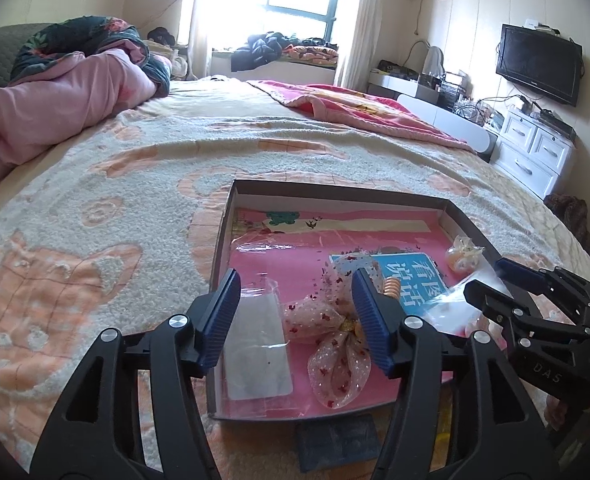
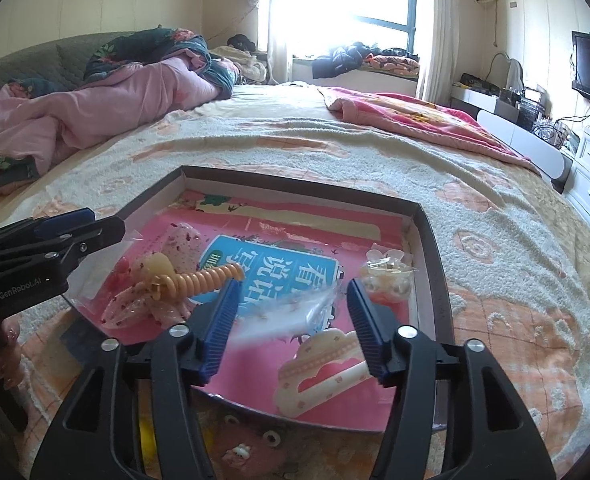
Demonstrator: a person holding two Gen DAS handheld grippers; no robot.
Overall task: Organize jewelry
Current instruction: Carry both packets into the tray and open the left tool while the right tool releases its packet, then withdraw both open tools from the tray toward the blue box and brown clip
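On the bed, over the box: both tongs hover side by side, tilted down into it.
Left tongs (image 1: 295,316): jaws about half open, pads pressing on nothing; a clear sleeve and the bow lie beneath the gap, not gripped.
Sleeve (image 1: 255,344): flat on the box floor, just inside the left pad; probably laid there as a sorted piece.
Bow (image 1: 331,344): sheer pink, speckled red, beneath the right pad of the left tongs; it lies slack, so it appears set down rather than carried.
Coil tie (image 2: 207,278): peach spiral resting on the bow, just left of the right tongs' left pad.
Box (image 2: 435,248): shallow, dark-walled, lined with a pink sheet; judged the collecting tray, as every loose piece lies inside it.
Right tongs (image 2: 291,324): jaws about half open; a clear bag (image 2: 295,312) lies in the gap, blurred, so whether a pad touches it is unclear; no squeeze shows.
Claw clip (image 2: 319,368): cream, below the right tongs, near the box's front wall.
Pouch (image 2: 387,276): small wrapped trinkets beyond the right pad, against the right wall.
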